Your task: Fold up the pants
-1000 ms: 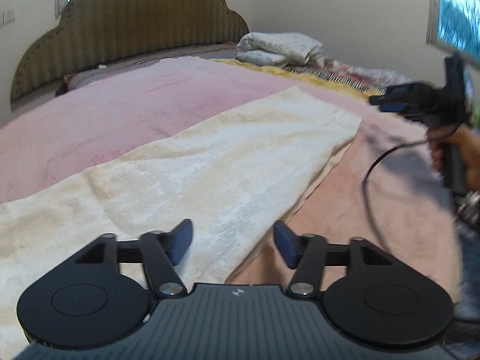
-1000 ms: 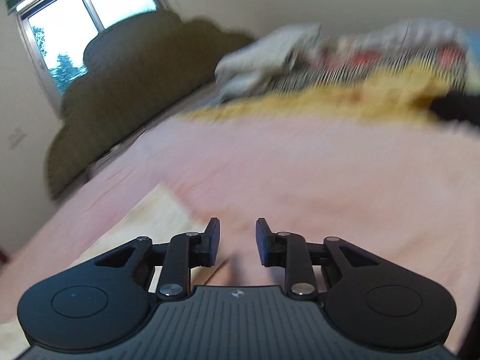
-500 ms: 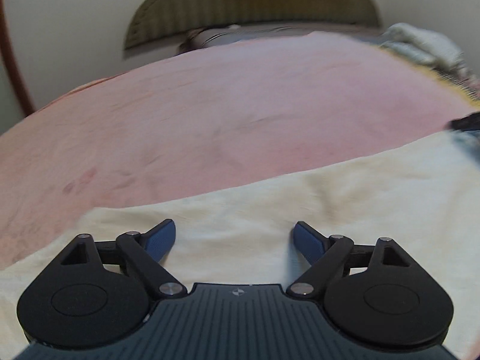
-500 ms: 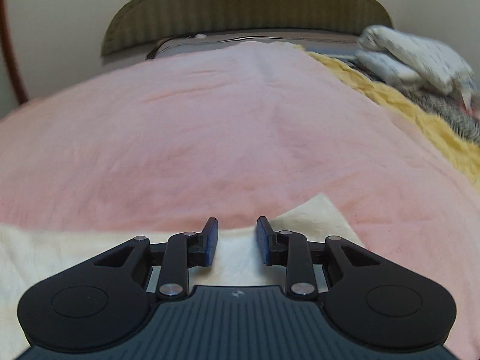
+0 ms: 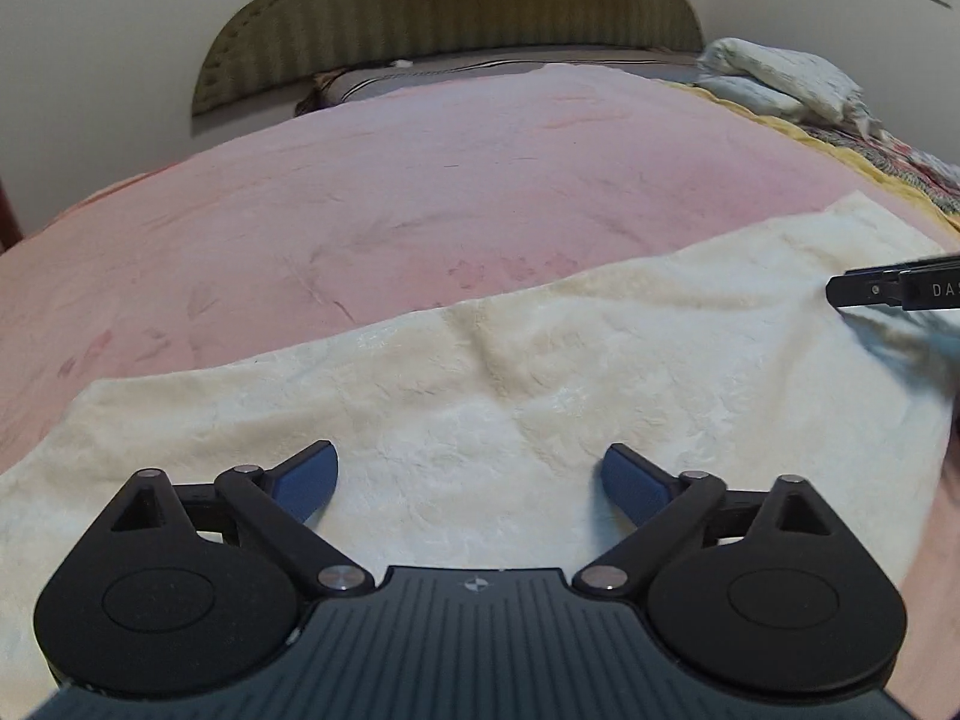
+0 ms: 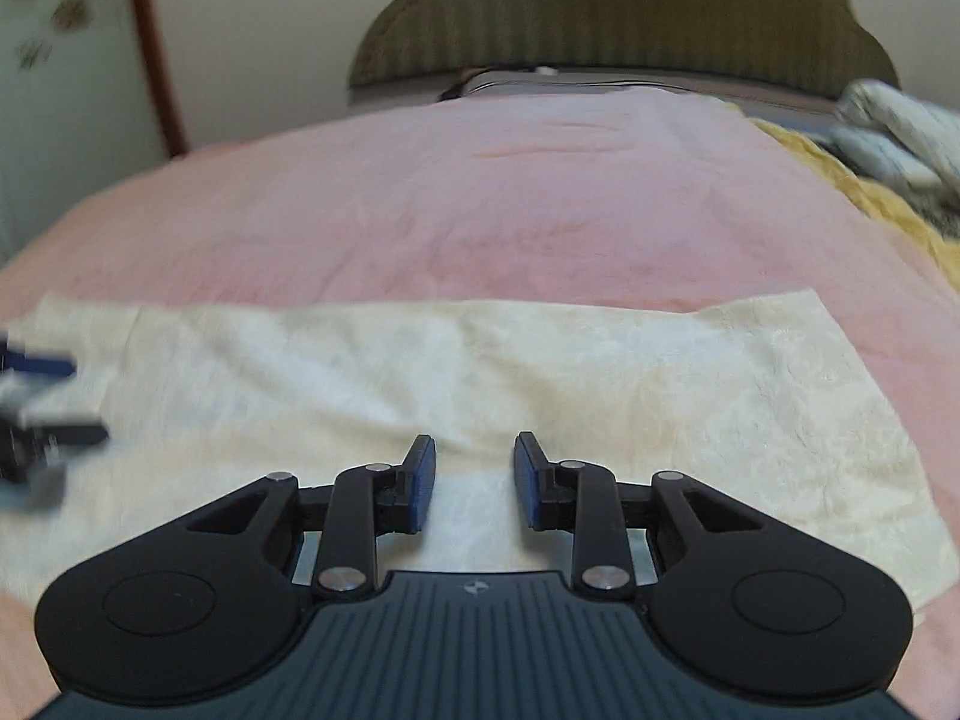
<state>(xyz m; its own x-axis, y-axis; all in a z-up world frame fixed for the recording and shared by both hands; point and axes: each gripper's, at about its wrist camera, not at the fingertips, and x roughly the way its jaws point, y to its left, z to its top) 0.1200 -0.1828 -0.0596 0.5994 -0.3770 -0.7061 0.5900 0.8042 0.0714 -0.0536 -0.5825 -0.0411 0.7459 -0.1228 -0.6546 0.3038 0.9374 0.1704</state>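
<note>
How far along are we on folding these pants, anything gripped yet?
Done: the cream pants lie as a flat band across the pink blanket; how many folds it already holds I cannot tell. In hand: nothing. The left gripper is wide open over the cloth, and the right gripper is open more narrowly over its near edge, pinching nothing. Left: grip the fabric and fold it over.

The left gripper (image 6: 36,420) is a motion-blurred smear cut by the right wrist view's left edge, its jaws unreadable there.
</note>
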